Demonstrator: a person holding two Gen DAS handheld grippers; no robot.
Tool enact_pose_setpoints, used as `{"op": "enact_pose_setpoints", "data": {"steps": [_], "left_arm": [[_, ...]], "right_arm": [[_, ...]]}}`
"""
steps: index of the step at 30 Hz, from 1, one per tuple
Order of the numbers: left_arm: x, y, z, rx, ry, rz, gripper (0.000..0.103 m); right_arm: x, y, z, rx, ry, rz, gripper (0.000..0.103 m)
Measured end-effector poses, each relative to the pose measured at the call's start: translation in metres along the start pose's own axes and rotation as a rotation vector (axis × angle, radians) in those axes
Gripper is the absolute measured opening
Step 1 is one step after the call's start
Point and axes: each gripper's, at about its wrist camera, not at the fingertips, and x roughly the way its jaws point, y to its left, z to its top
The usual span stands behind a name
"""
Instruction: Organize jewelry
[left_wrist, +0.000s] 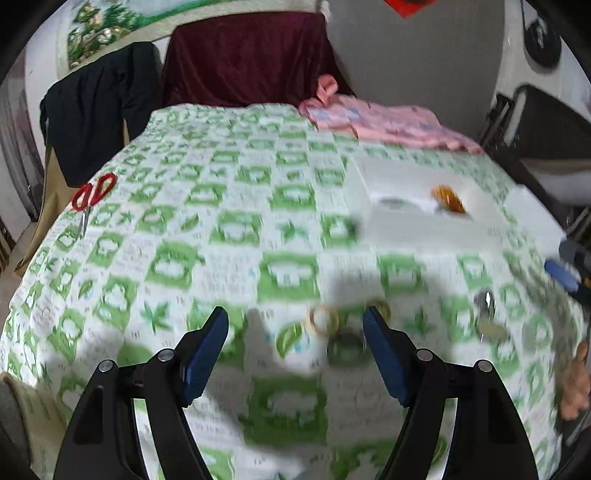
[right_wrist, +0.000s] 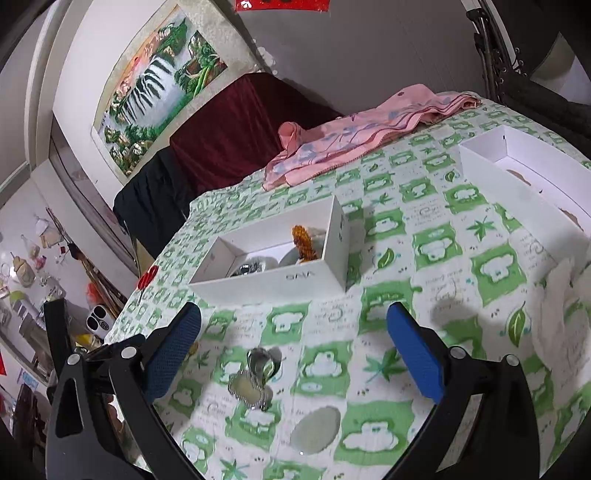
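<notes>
A white jewelry box (right_wrist: 295, 280) stands on the green-patterned cloth; it holds an amber bead string (right_wrist: 304, 243) and silvery pieces (right_wrist: 251, 267). The box shows blurred in the left wrist view (left_wrist: 424, 221). My left gripper (left_wrist: 295, 332) is open and empty above the cloth, with pale bangles (left_wrist: 324, 320) and a dark green bangle (left_wrist: 345, 349) between its fingers. My right gripper (right_wrist: 293, 325) is open and empty above a silver pendant piece (right_wrist: 253, 380) and a grey oval stone (right_wrist: 316, 430).
Red scissors (left_wrist: 92, 195) lie at the cloth's left edge. A pink cloth (right_wrist: 362, 136) lies at the far side. A larger white box lid (right_wrist: 517, 184) stands to the right. White tissue (right_wrist: 565, 325) lies at the right edge. A dark red draped chair (left_wrist: 247, 59) stands behind.
</notes>
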Motion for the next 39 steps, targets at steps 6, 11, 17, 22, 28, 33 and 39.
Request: {"op": "enact_pose_setpoints", "data": {"steps": [6, 11, 17, 22, 28, 33, 39], "left_arm": [[0.005, -0.008, -0.007, 0.043, 0.021, -0.030, 0.076], [0.009, -0.023, -0.008, 0.120, 0.029, 0.013, 0.076], [0.017, -0.002, -0.006, 0.034, 0.067, 0.029, 0.076], [0.014, 0.016, -0.002, -0.050, 0.053, 0.049, 0.074], [0.013, -0.009, -0.004, 0.076, 0.038, 0.043, 0.048], [0.014, -0.009, -0.004, 0.073, 0.040, -0.006, 0.031], [0.010, -0.013, -0.006, 0.082, 0.026, -0.029, 0.025]], "right_arm": [[0.003, -0.005, 0.001, 0.024, 0.018, 0.001, 0.096], [0.006, -0.003, 0.001, 0.013, 0.030, 0.002, 0.096], [0.007, -0.003, 0.002, 0.009, 0.028, -0.010, 0.096], [0.008, -0.003, 0.002, 0.004, 0.029, -0.007, 0.096], [0.014, 0.007, -0.001, -0.065, 0.046, -0.026, 0.096], [0.015, 0.007, -0.001, -0.066, 0.050, -0.024, 0.096], [0.021, 0.018, -0.005, -0.122, 0.088, -0.009, 0.079]]}}
